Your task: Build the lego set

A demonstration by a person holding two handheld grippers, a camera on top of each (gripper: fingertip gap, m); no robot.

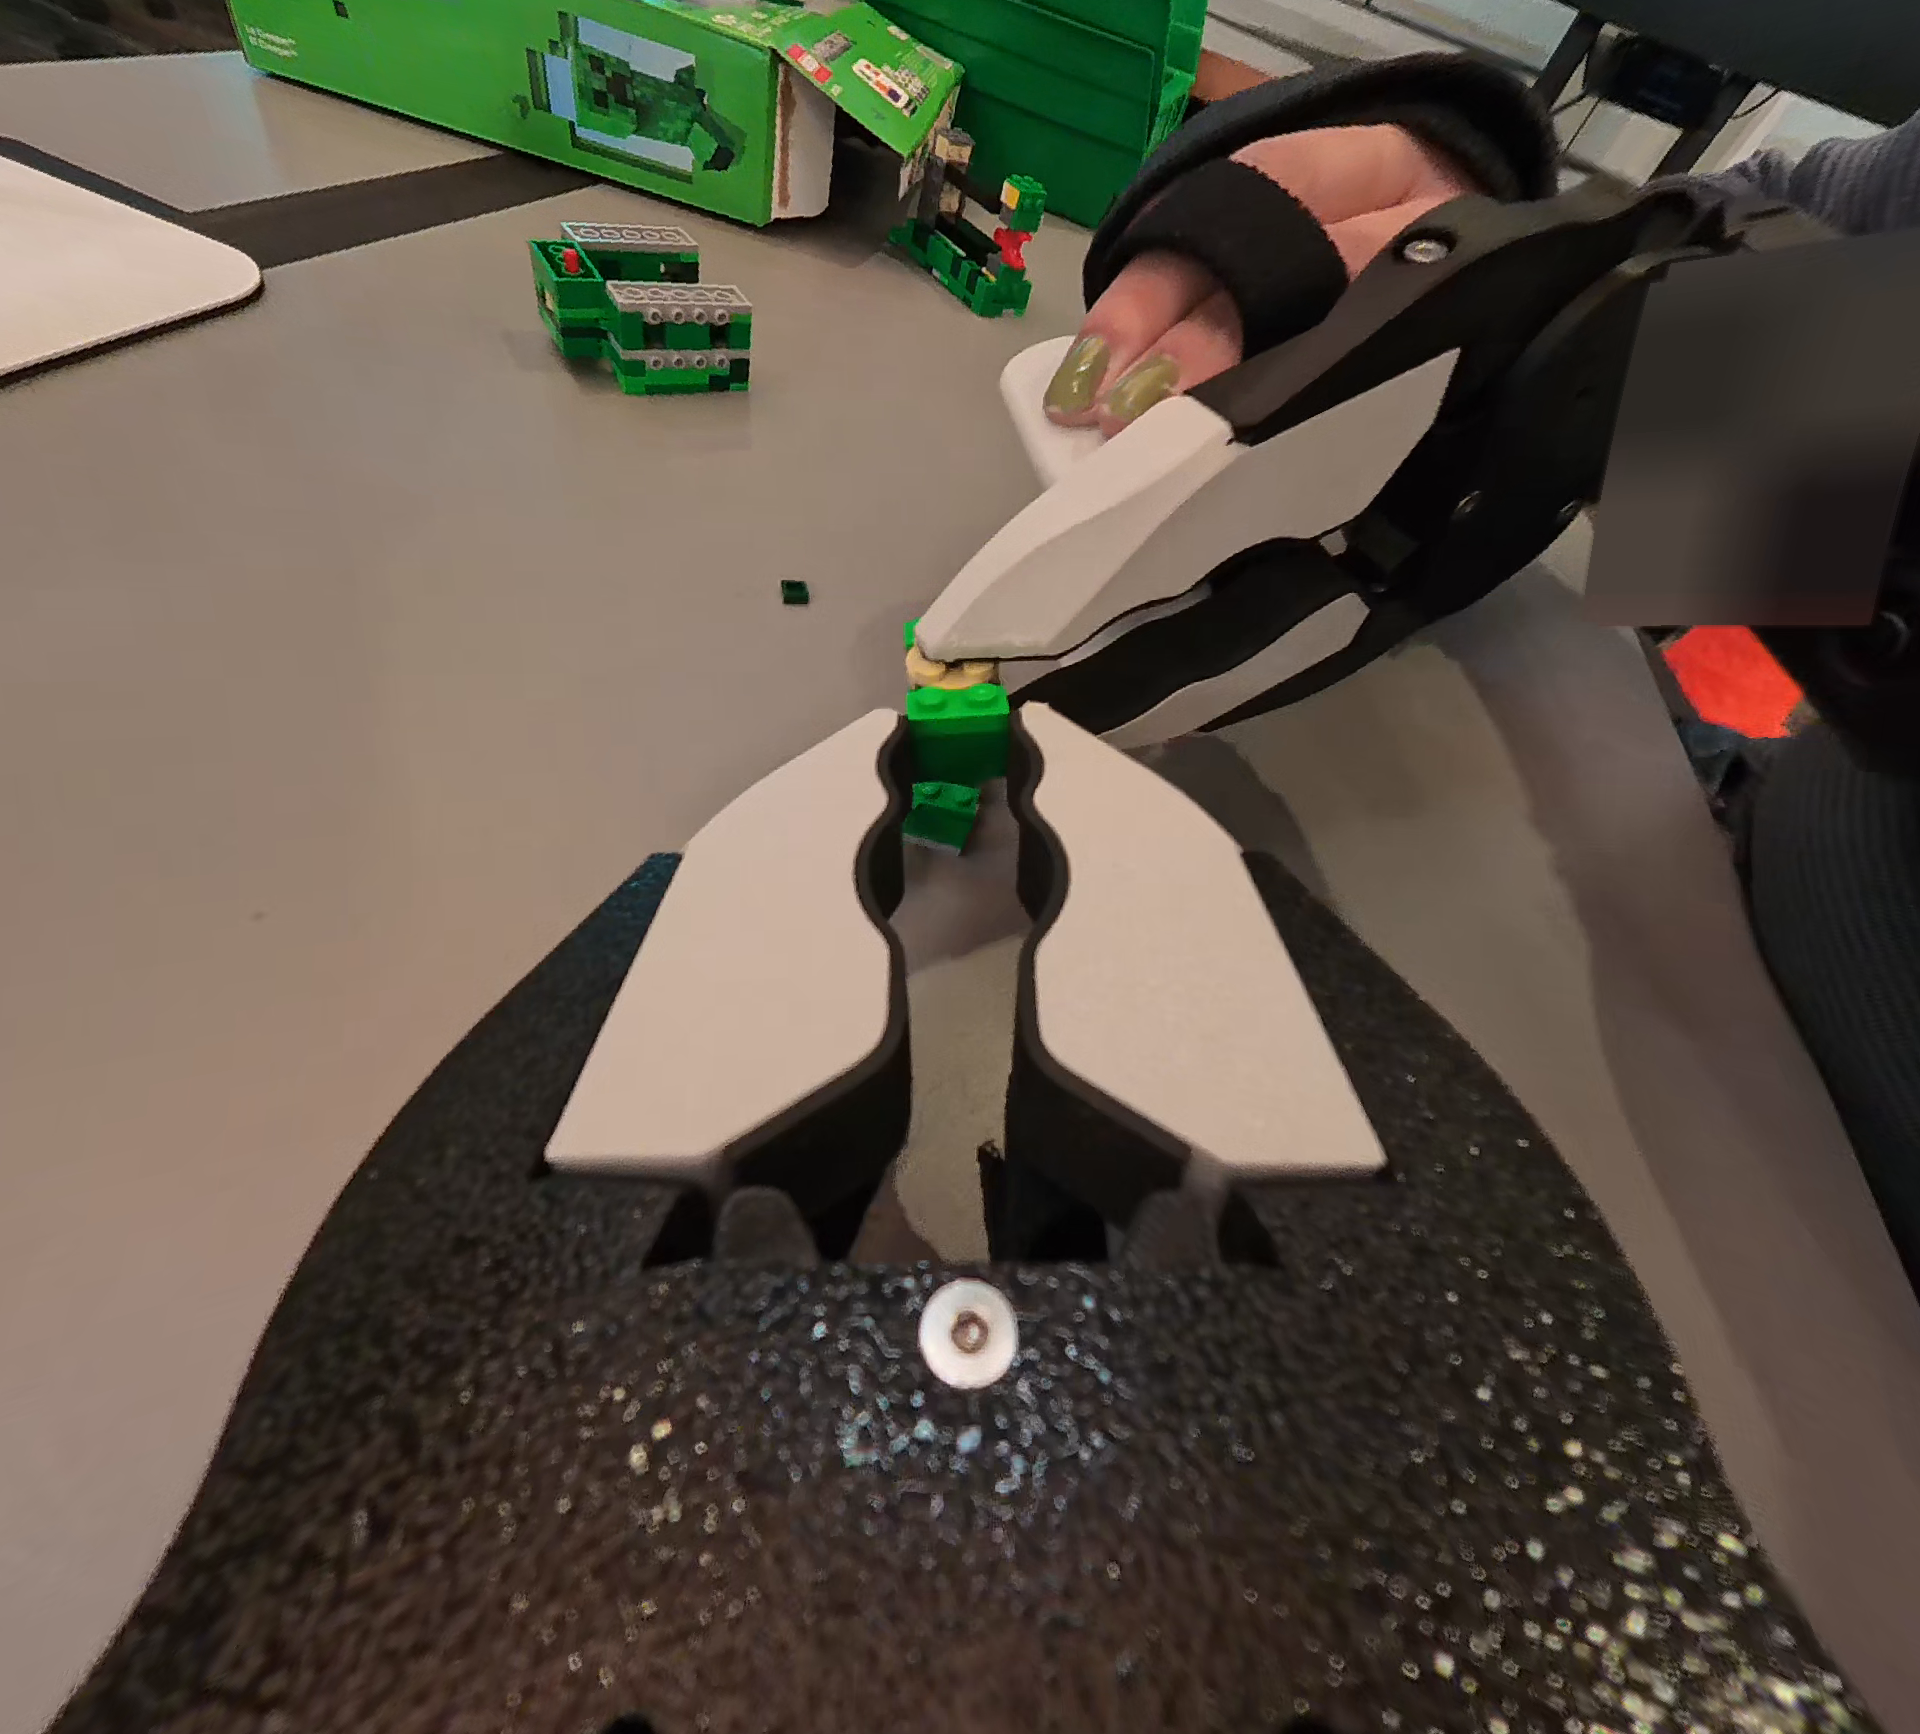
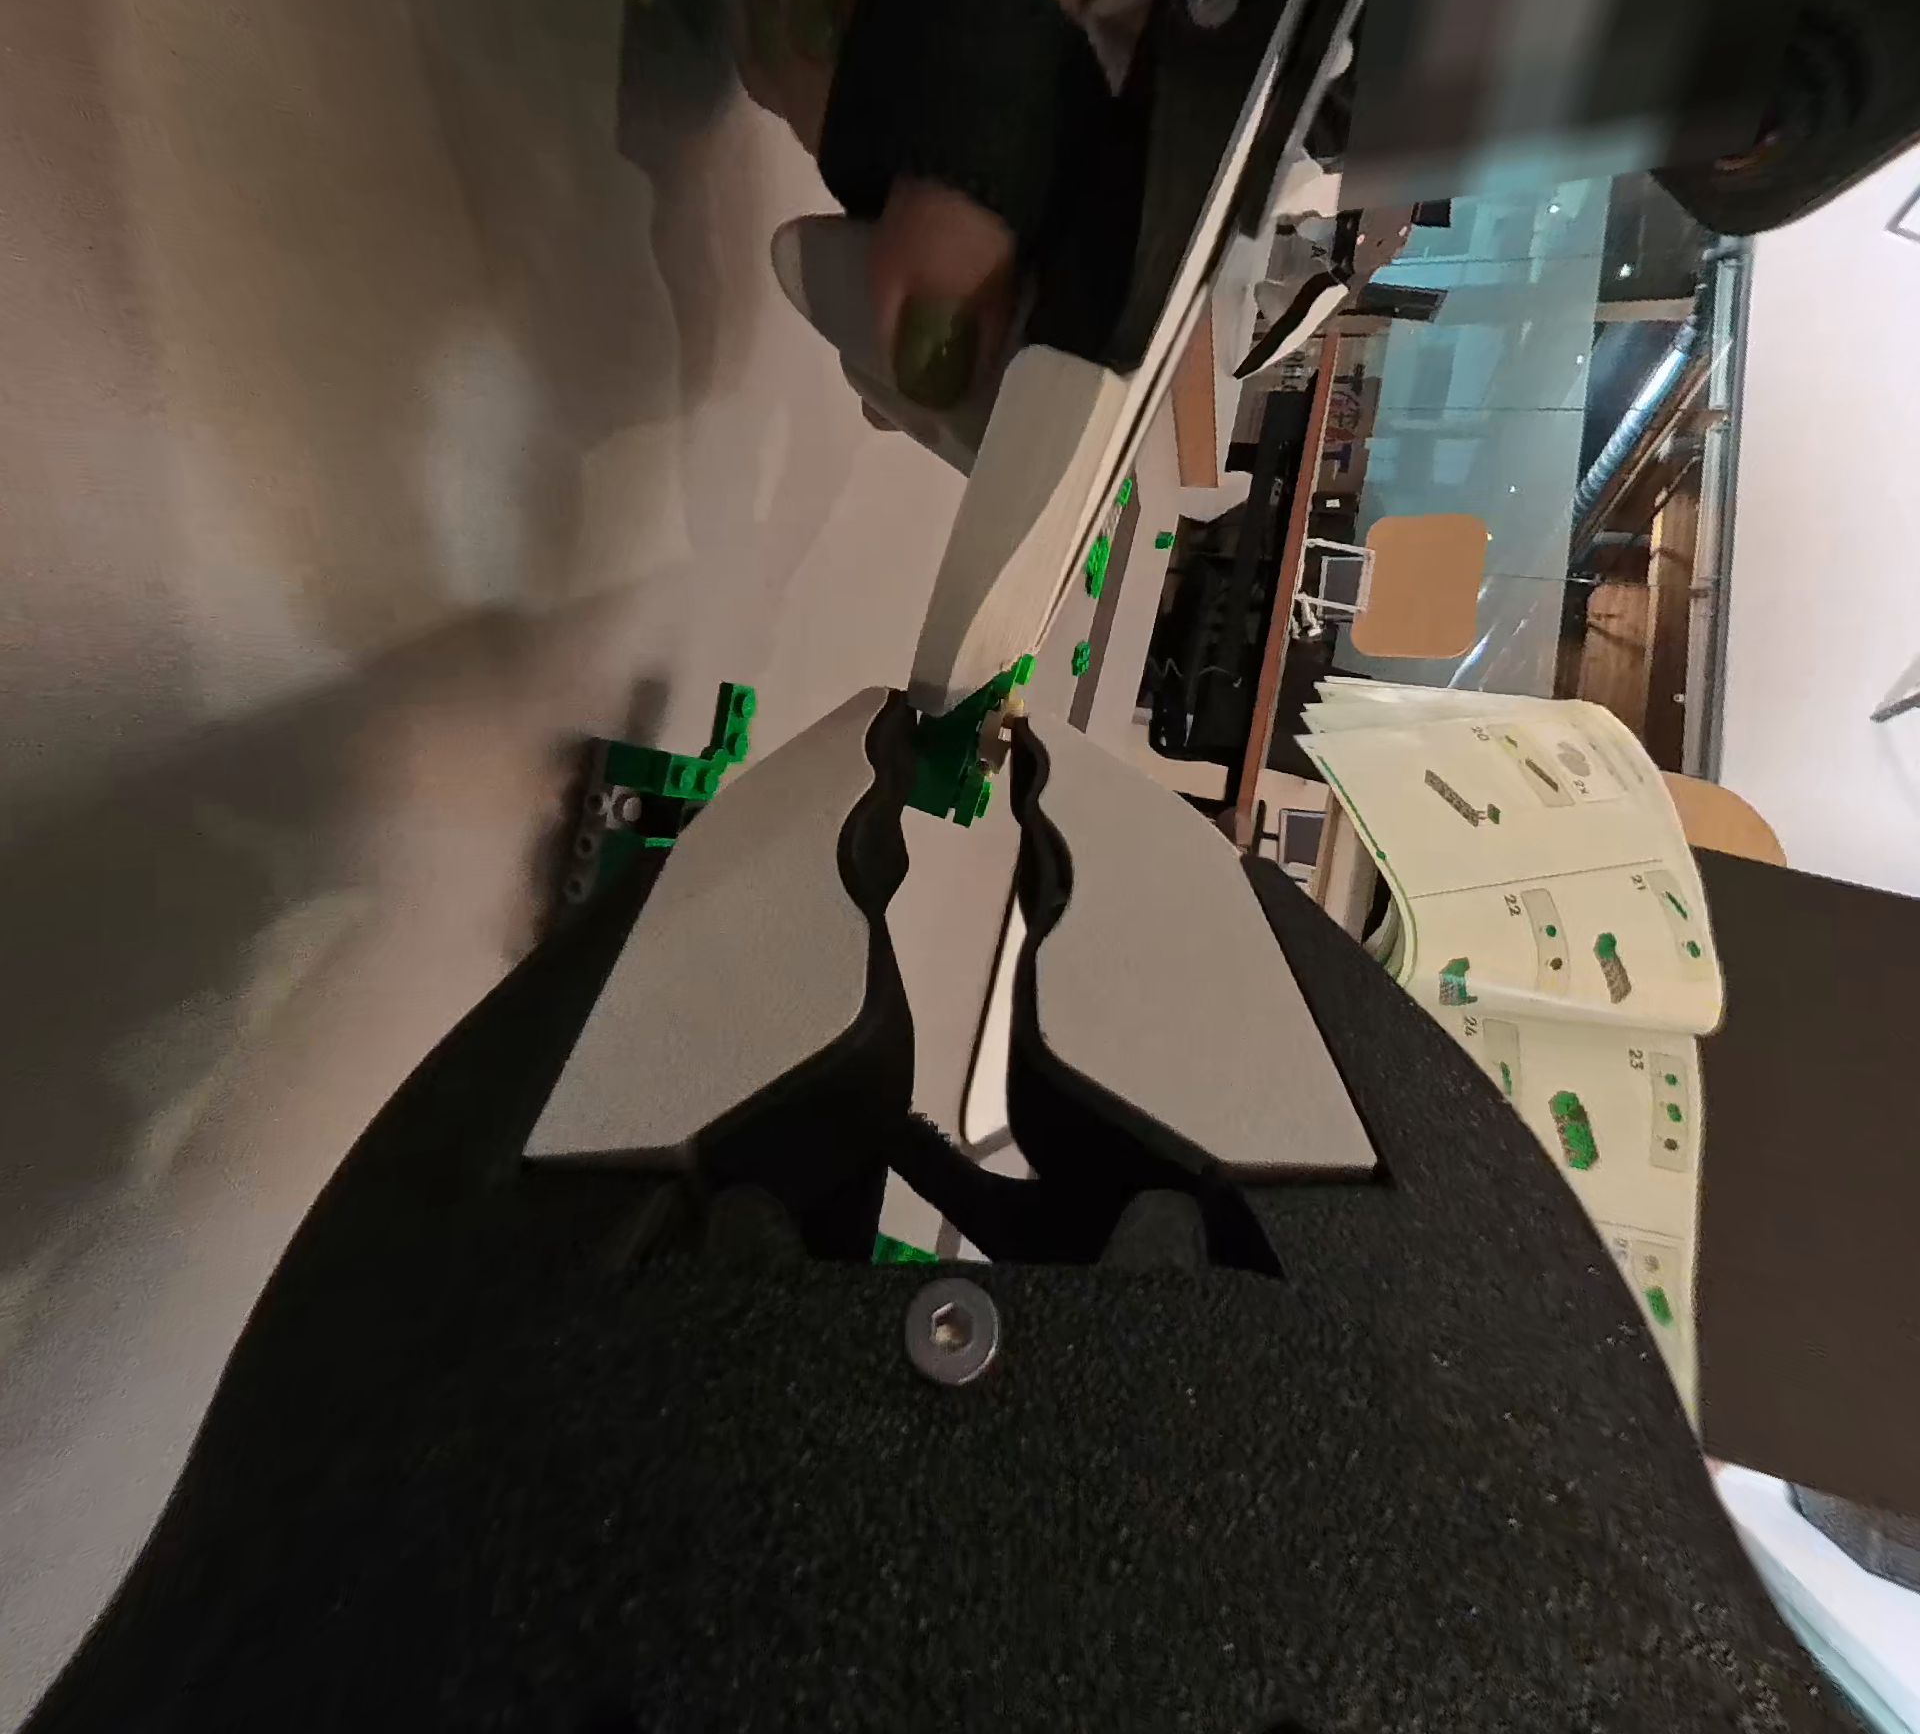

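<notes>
Sub-assembly held between two grippers for part seating

Support is provided by the left gripper [image 1: 956, 739], whose jaws are closed on the green brick stack [image 1: 956, 734]. The stack is held just above the grey table [image 1: 416, 645], upright, so that its studded top faces the incoming part. A smaller green piece [image 1: 943, 814] hangs below the stack, between the fingers.

The right gripper [image 1: 961, 661] is brought in from the right, with its jaws closed on a tan round piece [image 1: 951, 669] resting on top of the stack. This arrangement is judged to serve pressing: one tool resists while the other pushes. In the right wrist view the same joint is seen at the fingertips of the right gripper [image 2: 951, 749], tilted and partly hidden.

Other builds are kept well apart: a green-and-grey block [image 1: 644, 313] and a small scene [image 1: 966, 250] near the green box [image 1: 499, 43]. A loose dark green tile [image 1: 795, 591] lies on the table. The instruction booklet [image 2: 1538, 905] lies open at the right.
</notes>
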